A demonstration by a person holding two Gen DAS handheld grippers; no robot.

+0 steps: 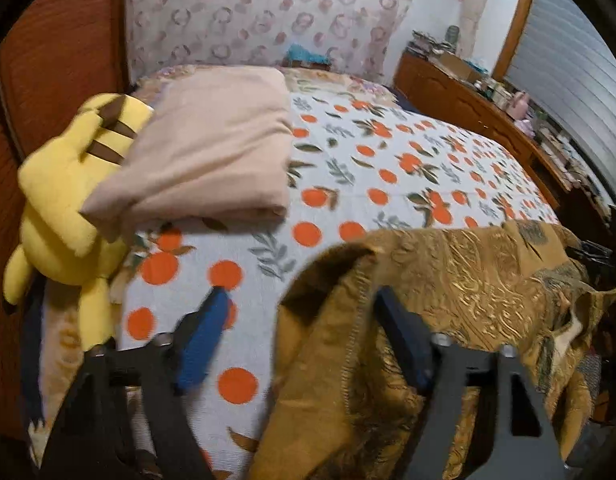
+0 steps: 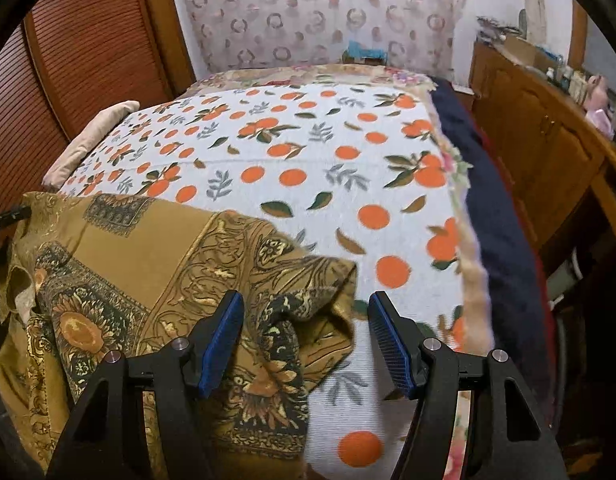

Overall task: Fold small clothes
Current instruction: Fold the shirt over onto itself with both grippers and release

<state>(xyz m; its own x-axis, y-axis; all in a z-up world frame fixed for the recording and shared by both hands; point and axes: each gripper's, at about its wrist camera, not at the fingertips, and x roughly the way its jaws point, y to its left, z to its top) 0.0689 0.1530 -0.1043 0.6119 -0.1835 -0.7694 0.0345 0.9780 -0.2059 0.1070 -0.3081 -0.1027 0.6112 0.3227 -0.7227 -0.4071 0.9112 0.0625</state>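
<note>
A mustard-gold patterned garment (image 1: 460, 280) lies spread at the near edge of the bed; it also shows in the right wrist view (image 2: 155, 264), with sunflower print and a bunched sleeve. My left gripper (image 1: 299, 300) is open, its jaws straddling the garment's left edge, the right finger (image 1: 400, 332) resting over the cloth. My right gripper (image 2: 305, 306) is open, its jaws either side of the garment's right sleeve end (image 2: 308, 300), holding nothing.
The bed has a white cover with orange fruit print (image 1: 388, 160). A folded beige cloth (image 1: 211, 152) and a yellow plush toy (image 1: 67, 200) lie at the left. A wooden cabinet (image 2: 548, 152) with clutter stands right; a dark blue blanket (image 2: 496, 208) edges the bed.
</note>
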